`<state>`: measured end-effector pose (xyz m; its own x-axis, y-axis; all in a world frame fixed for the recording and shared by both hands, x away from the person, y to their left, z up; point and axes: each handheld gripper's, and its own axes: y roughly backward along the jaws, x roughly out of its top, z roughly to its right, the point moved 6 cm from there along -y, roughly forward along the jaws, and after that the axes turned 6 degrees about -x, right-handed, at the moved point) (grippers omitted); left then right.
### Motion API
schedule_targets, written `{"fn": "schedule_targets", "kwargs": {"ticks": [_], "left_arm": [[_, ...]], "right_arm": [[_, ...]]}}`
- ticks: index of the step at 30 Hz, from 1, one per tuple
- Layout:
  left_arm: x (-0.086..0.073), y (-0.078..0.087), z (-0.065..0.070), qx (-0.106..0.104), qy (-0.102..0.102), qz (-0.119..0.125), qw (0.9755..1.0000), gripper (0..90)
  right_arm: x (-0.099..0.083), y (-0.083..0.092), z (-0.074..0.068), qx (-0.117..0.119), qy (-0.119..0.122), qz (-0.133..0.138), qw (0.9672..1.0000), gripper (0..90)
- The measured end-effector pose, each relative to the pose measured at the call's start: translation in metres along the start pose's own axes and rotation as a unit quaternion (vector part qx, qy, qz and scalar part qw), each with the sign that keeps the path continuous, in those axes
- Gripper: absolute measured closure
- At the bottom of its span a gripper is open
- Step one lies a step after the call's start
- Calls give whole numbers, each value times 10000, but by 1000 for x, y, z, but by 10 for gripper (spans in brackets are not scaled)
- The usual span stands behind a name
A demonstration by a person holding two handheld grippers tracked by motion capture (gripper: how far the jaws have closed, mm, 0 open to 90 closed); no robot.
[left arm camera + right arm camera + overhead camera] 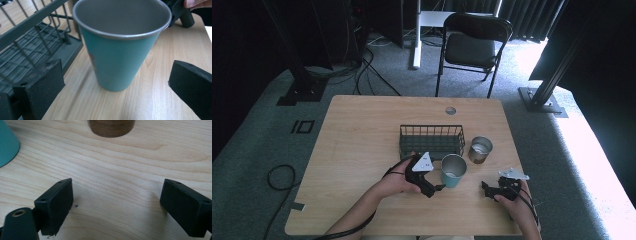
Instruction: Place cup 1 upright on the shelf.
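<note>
A teal metal cup [454,171] [120,47] stands upright on the wooden table [362,150], just in front of a dark wire basket [432,140] [27,42]. My left gripper [437,188] [115,85] is open, its jaws on either side of the cup's base without touching it. A bare steel cup [480,149] [111,127] stands to the right of the basket. My right gripper [486,188] [116,202] rests low over bare wood at the front right, open with nothing between its jaws. The teal cup's edge [7,145] appears at the left of the right gripper view.
A round cable hole [450,110] sits near the table's far edge. A black folding chair [472,45] stands beyond the table. Cables lie on the carpet at the left [282,177]. Bare wood spreads across the table's left half.
</note>
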<state>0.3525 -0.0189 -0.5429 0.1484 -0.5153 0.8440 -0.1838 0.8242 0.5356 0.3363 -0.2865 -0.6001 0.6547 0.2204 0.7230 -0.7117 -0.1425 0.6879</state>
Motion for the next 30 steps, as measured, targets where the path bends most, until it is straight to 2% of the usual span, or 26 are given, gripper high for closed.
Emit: {"fn": "schedule_targets", "kwargs": {"ticks": [9,14,30], "left_arm": [[9,-14,0,-48,-27,74,10000,5],[14,-21,1,-97,47,238,9997,6],[21,-35,-2,-87,80,341,9993,6]], "right_arm": [[0,0,0,0,1,0,10000,110],[0,0,0,1,0,0,10000,110],[0,0,0,0,0,0,10000,110]]}}
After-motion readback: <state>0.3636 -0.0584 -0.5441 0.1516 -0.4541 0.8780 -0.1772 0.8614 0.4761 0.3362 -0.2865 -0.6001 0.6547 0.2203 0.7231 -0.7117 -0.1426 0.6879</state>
